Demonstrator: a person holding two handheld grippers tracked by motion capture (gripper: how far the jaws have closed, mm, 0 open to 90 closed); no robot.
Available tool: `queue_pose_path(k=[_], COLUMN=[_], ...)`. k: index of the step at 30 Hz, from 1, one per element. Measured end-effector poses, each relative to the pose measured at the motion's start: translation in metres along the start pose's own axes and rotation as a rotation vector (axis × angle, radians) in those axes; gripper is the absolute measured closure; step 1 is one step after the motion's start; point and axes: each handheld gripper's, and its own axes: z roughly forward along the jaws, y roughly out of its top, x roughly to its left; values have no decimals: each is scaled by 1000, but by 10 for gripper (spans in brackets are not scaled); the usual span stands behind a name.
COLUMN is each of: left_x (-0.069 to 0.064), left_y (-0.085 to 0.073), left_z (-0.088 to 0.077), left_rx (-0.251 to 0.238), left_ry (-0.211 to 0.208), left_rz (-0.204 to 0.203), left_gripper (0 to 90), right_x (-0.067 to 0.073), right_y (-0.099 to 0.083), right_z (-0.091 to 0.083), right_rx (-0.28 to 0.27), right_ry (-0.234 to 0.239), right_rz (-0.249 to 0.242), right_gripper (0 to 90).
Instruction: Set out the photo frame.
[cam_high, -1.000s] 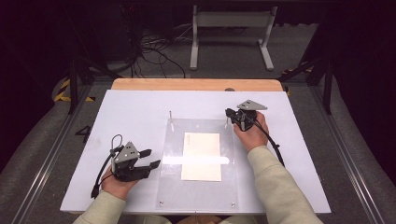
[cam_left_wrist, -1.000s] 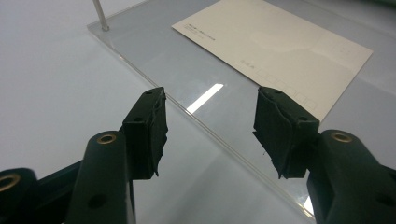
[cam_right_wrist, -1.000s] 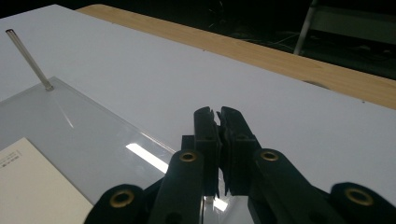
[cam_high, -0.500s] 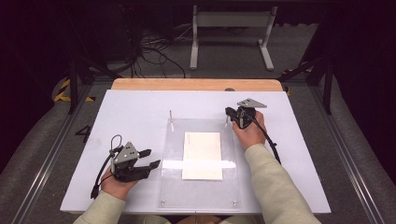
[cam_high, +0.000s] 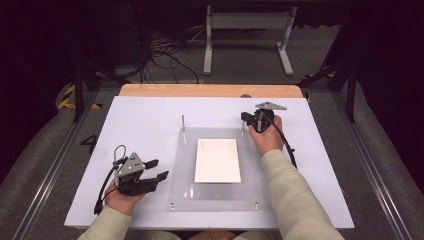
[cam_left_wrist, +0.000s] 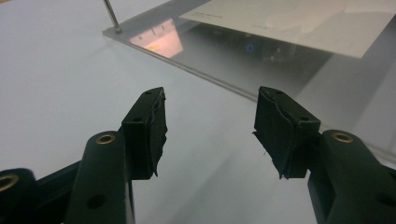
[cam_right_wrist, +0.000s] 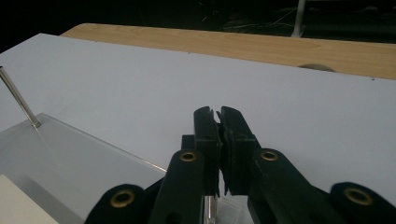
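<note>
A clear acrylic plate (cam_high: 215, 192) lies on the middle of the white table (cam_high: 140, 125), and a cream sheet of paper (cam_high: 217, 160) rests on it. Thin metal pins rise at its back corners: the left pin (cam_high: 183, 122) and the right pin (cam_high: 243, 128). My right gripper (cam_high: 244, 117) is at the top of the right pin, jaws shut, and the pin's shaft (cam_right_wrist: 209, 212) runs up between them. My left gripper (cam_high: 160, 169) rests near the front left, just off the plate's left edge. It (cam_left_wrist: 210, 130) is open with nothing between the jaws and points at the plate (cam_left_wrist: 224, 51).
A wooden strip (cam_high: 210, 90) runs along the table's back edge. Beyond it, a white metal stand (cam_high: 247, 35) and loose cables (cam_high: 165, 55) sit on the dark floor. Bare white table surface lies on both sides of the plate.
</note>
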Motion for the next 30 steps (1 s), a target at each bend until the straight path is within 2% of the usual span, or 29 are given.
queue_pose_path(k=[4,5,8,11,14,15,19,21,23,24,26,27,29,30], left_x=[-1,0,-1,-3,-7,-7,-15,-22,-27,-27,-35,-35,-41,-46], left_y=[-3,-4,-6,-7,-7,-7,-5,0,5,5,15,15,20,25], left_z=[-4,-5,-6,-7,-6,-6,-4,-2,-1,-1,2,2,3,2], left_rx=[-1,-5,-4,-4,-12,-12,-33,-74,-104,-104,-155,-155,-186,-218], left_ry=[10,14,10,15,1,1,-12,-16,-18,-18,-4,-4,10,25], left_rz=[-1,9,7,46,82,82,147,184,203,203,255,255,277,305], left_gripper=[418,409,343,275,222,205,150,135,131,128,128,130,145,155], right_x=[-4,-4,-6,-8,-10,-9,-11,-11,-11,-11,-11,-11,-11,-11], right_y=[0,1,2,2,3,3,3,3,3,3,3,3,3,3], right_z=[3,4,6,8,10,11,12,13,13,13,13,13,13,13], right_rx=[-3,-3,3,3,10,14,14,14,15,15,16,16,17,17], right_ry=[13,15,21,28,30,29,34,35,35,34,32,32,33,33], right_rz=[23,27,43,57,74,79,91,94,97,96,99,99,105,106], right_gripper=[853,852,852,851,850,850,849,849,849,849,849,849,849,849])
